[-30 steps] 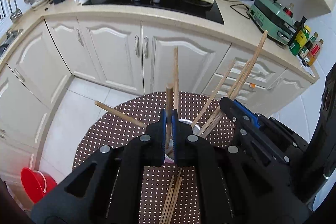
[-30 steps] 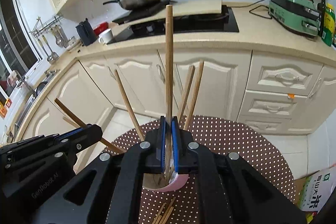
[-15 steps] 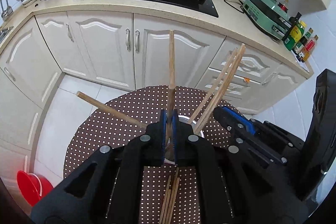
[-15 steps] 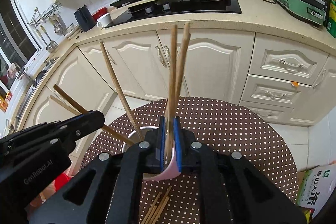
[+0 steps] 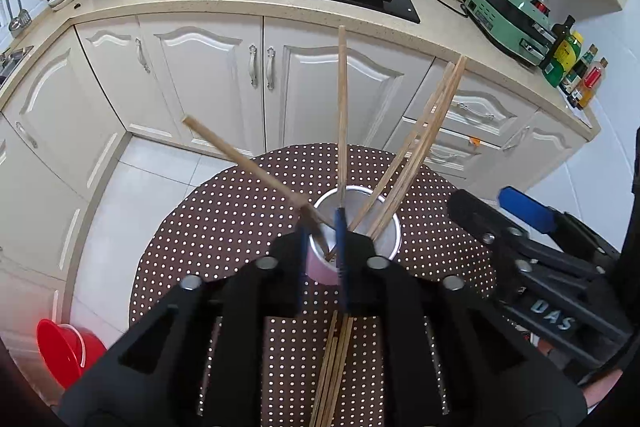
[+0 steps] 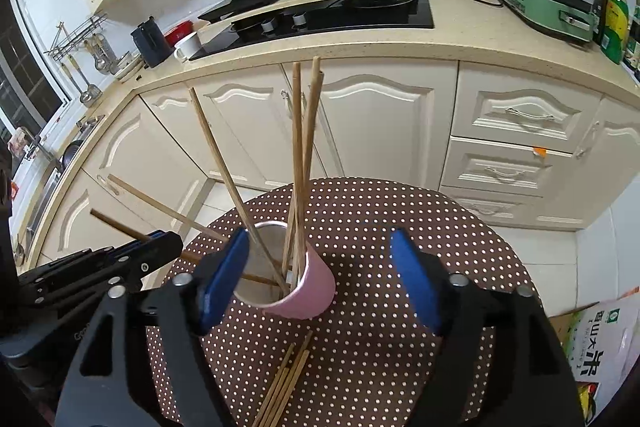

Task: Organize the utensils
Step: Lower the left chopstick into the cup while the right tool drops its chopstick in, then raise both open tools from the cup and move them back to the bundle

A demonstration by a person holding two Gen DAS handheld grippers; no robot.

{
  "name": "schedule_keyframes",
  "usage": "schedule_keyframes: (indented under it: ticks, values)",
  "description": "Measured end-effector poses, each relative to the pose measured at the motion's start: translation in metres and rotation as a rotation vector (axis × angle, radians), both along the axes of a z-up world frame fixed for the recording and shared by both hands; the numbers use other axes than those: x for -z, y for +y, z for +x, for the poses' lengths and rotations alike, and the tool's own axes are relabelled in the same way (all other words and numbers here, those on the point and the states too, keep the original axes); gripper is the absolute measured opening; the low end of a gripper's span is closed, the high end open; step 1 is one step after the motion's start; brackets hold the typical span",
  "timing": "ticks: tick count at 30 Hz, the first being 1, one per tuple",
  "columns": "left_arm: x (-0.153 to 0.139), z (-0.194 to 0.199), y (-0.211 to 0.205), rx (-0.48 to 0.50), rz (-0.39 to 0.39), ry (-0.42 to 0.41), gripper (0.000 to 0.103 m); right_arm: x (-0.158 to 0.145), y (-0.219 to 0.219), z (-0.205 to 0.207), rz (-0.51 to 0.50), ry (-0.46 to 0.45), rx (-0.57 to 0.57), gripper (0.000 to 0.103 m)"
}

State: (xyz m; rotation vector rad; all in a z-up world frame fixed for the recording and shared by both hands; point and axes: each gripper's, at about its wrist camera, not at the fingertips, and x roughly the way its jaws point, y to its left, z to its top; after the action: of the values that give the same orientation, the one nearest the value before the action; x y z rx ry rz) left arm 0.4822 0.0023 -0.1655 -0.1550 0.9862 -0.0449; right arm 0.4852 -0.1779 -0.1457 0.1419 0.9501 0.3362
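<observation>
— Where do the utensils sit?

— Several chopsticks (image 6: 298,163) stand fanned out in a pink cup (image 6: 308,291) on the round dotted table (image 6: 400,227). A loose bundle of chopsticks (image 6: 286,379) lies flat on the cloth just in front of the cup.

— And the tools?

— The right gripper (image 6: 320,279) has just been opening; its blue pads are spread wide, with the cup partly between them and nothing pinched. The left gripper (image 5: 322,247) has just parted a little: a narrow gap over the cup's near rim, one upright stick close by its right pad, not clamped.

— Anything crowding them?

— The leaning sticks cross in front of both grippers. Cream cabinets (image 5: 216,75) curve behind, a red basin (image 5: 66,351) sits on the floor, a rice bag (image 6: 596,347) at right.
</observation>
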Motion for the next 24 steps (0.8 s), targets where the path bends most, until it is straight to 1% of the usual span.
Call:
schedule_keyframes:
  ticks: [1,2,3,4,7,14,18,24]
  values:
    - [-0.001,-0.003,0.001,-0.003,-0.003,-0.008,0.029,-0.001,-0.001,-0.002,-0.005,-0.001,-0.001,0.076]
    - [-0.002,-0.005,0.002,-0.007,-0.002,-0.013,0.041,-0.002,-0.002,-0.004,-0.012,-0.002,0.0,0.079]
    - [-0.004,-0.008,0.002,-0.011,-0.001,-0.021,0.046,-0.002,-0.003,-0.006,-0.017,-0.004,0.002,0.081]
    - [-0.005,-0.01,0.003,-0.014,-0.001,-0.027,0.049,-0.003,-0.004,-0.008,-0.02,-0.006,0.003,0.081]
    - [-0.008,-0.018,0.005,-0.021,-0.006,-0.033,0.049,-0.004,-0.009,-0.016,-0.022,-0.002,0.013,0.083]
    - [-0.01,-0.034,0.009,-0.029,-0.002,-0.043,0.053,-0.006,-0.015,-0.034,-0.03,0.004,0.022,0.084]
    - [-0.014,-0.041,0.011,-0.038,0.0,-0.051,0.054,-0.006,-0.017,-0.043,-0.032,0.011,0.029,0.084]
    - [-0.03,-0.048,0.011,-0.036,0.014,-0.097,0.058,-0.01,-0.018,-0.055,-0.032,0.006,0.039,0.084]
